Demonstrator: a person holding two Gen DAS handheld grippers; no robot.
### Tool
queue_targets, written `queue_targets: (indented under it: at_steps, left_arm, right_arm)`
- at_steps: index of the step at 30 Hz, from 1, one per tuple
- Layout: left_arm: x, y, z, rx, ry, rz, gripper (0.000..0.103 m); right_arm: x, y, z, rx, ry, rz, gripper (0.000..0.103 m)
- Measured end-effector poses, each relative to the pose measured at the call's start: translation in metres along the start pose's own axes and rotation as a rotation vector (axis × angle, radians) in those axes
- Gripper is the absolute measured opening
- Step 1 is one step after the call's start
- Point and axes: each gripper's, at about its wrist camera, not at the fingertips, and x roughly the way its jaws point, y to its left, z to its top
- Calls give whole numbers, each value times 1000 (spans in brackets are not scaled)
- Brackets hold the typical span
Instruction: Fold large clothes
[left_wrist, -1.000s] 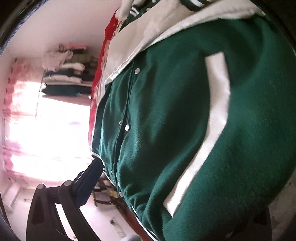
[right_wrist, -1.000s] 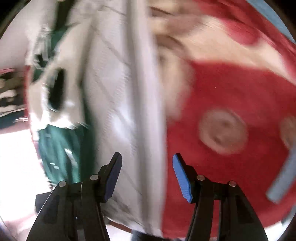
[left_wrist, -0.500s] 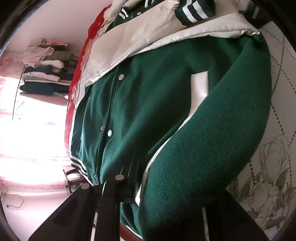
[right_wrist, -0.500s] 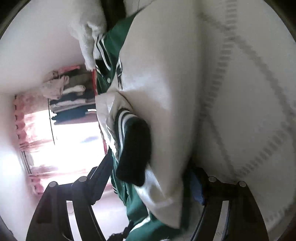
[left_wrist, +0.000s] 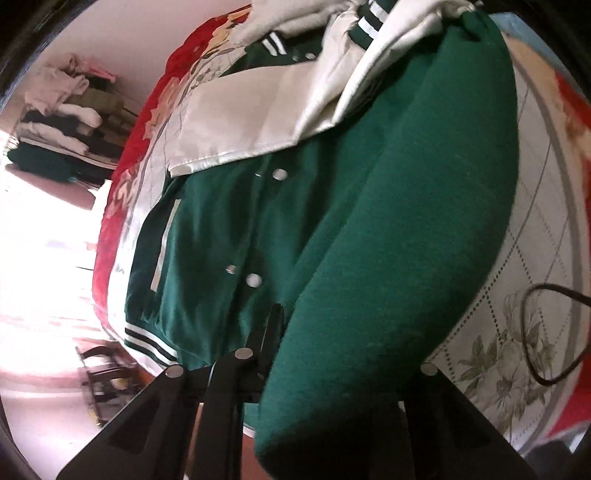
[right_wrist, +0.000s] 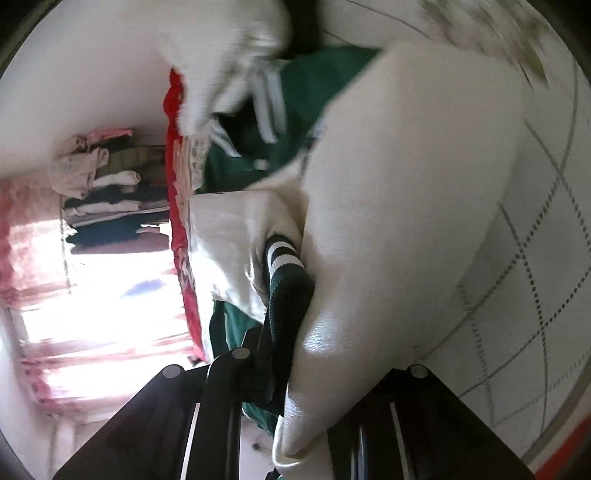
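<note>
A green varsity jacket (left_wrist: 236, 229) with cream sleeves, silver snaps and striped ribbing lies on the bed. My left gripper (left_wrist: 332, 373) is shut on a thick fold of the jacket's green body (left_wrist: 406, 221), which bulges up over the fingers. My right gripper (right_wrist: 306, 373) is shut on the cream sleeve (right_wrist: 399, 206) and its dark striped cuff (right_wrist: 288, 288). The right fingers of both grippers are mostly hidden by cloth.
The bed has a white quilted cover with flower print (left_wrist: 517, 332) and a red blanket (left_wrist: 110, 229) along its far edge. A black cable (left_wrist: 546, 332) loops on the cover. Stacked clothes (left_wrist: 55, 129) sit by a bright window. A chair (left_wrist: 99, 369) stands beside the bed.
Both grippers went from open to shut on the jacket. The left lifted the green fold; the right closed on the cream sleeve and cuff.
</note>
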Motion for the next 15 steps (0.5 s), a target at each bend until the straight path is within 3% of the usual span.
queue_targets:
  at_steps: [4,7,15]
  left_arm:
    - [-3,67,8,-69,0,-122,17]
    - [12,124,12,-156,26,-201,19]
    - [101,264,6,-433,114,-375,25]
  right_arm:
    - [6,91,-7,-47,-33,-138,16]
    - [33,155,-5,-92,-38,-221,16]
    - [154,269,15,-134,6,-403,16]
